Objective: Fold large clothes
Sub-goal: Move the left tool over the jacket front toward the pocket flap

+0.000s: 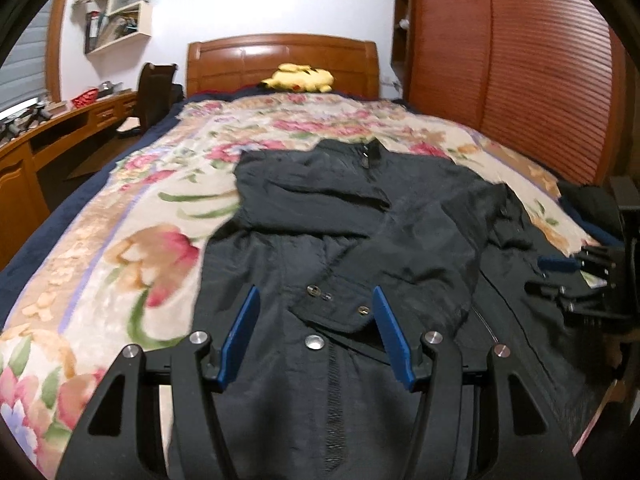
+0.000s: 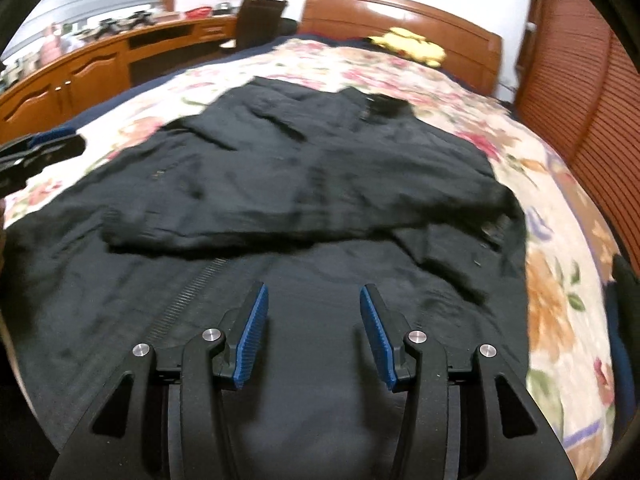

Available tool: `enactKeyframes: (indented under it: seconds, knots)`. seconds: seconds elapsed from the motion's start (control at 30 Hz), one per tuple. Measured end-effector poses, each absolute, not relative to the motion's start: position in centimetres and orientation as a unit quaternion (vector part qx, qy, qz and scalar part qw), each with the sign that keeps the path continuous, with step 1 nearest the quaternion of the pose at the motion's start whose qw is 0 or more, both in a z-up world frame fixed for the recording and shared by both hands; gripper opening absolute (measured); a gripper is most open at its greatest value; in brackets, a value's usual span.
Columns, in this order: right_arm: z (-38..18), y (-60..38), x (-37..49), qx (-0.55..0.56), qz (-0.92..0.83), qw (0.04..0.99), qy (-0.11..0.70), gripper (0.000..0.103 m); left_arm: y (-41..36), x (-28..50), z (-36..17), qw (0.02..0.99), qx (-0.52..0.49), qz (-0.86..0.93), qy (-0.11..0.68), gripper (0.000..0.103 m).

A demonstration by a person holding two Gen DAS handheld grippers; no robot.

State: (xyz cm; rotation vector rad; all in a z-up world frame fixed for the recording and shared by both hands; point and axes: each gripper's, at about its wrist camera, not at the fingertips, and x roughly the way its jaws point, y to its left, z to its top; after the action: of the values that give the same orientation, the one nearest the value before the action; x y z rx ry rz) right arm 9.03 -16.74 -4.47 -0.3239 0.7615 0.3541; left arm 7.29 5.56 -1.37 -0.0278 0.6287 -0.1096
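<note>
A black jacket (image 1: 360, 248) lay spread across the floral bedspread (image 1: 120, 248), filling the centre and lower half of the left wrist view. Its collar (image 1: 360, 152) pointed toward the wooden headboard (image 1: 280, 60) at the top centre of the frame. 1 sleeve (image 1: 316, 192) was folded across the chest, and a flap with metal snaps (image 1: 332, 304) sat low in the middle, a larger snap just below it.

The left gripper (image 1: 316, 332) stood at the bottom of that frame with its 2 blue pads (image 1: 240, 340) spread wide apart, holding nothing; the jacket's front showed in the gap between them. Whether the fingertips touched the cloth could not be told.

In the right wrist view the jacket (image 2: 300, 184) again filled the centre, blurred, with a zipper (image 2: 188, 292) running diagonally at the lower left. The right gripper (image 2: 314, 332) sat at the bottom, its 2 blue pads (image 2: 250, 340) likewise wide apart and empty above the dark fabric. It also showed at the right edge of the left wrist view (image 1: 576, 276), over the jacket's far side, while the left gripper appeared at the left edge of the right wrist view (image 2: 40, 148).

A yellow plush toy (image 1: 300, 78) rested against the headboard. A wooden desk (image 1: 60, 128) ran along the left, and a slatted wooden wardrobe (image 1: 520, 72) filled the upper right.
</note>
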Motion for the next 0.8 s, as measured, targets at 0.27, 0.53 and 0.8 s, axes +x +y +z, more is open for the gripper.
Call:
enactKeyframes:
  seconds: [0.27, 0.53, 0.8]
  knots:
    - [-5.2, -19.9, 9.8, -0.135, 0.147, 0.906, 0.374, 0.048, 3.8, 8.4, -2.4, 0.940, -0.002, -0.065, 0.335, 0.058]
    - [-7.0, -20.6, 10.4, -0.102, 0.149, 0.906, 0.383, 0.049, 3.4, 9.8, -4.4, 0.922, 0.004, -0.064, 0.381, 0.058]
    - [-7.8, -19.9, 10.2, -0.122, 0.148, 0.904, 0.382, 0.058, 2.5, 10.5, -6.0, 0.907, 0.019, -0.069, 0.415, 0.058]
